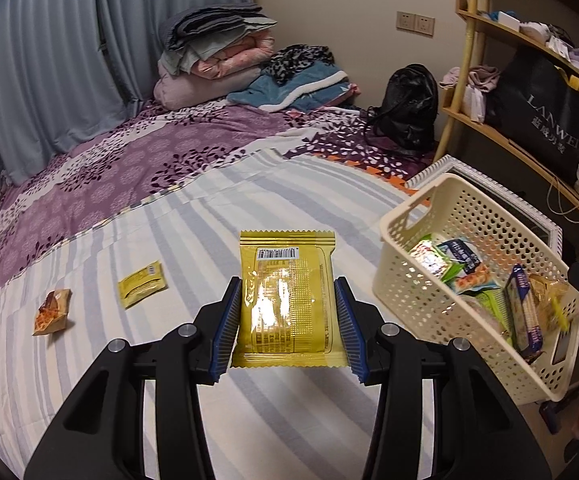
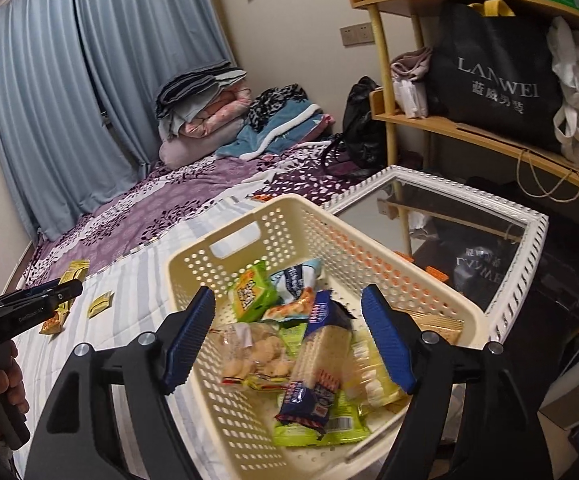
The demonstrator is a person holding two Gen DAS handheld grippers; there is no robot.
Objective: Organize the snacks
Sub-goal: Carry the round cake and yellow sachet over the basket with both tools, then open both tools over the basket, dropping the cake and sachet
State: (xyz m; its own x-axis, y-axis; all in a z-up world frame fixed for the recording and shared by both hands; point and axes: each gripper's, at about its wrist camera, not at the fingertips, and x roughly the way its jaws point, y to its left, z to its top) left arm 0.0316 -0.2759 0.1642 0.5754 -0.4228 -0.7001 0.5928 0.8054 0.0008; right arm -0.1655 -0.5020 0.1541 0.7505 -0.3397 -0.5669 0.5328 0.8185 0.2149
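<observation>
My left gripper [image 1: 287,324] is shut on a large yellow snack packet [image 1: 287,300] and holds it above the striped sheet [image 1: 209,216], left of the cream perforated basket [image 1: 449,216]. A small yellow packet [image 1: 143,284] and an orange-brown packet [image 1: 52,312] lie on the sheet at the left. My right gripper [image 2: 289,340] is open and empty over the basket [image 2: 249,216], which holds several snack packs, among them a blue cracker pack [image 2: 321,356] and a clear biscuit bag [image 2: 255,356]. The left gripper [image 2: 37,300] shows at the left edge of the right wrist view.
The basket sits at the bed's right edge beside a white-framed mirror [image 2: 469,236]. A wooden shelf [image 2: 489,136] with a black bag stands at the right. Folded bedding [image 1: 217,56] and a black backpack [image 1: 409,108] lie at the far end of the bed.
</observation>
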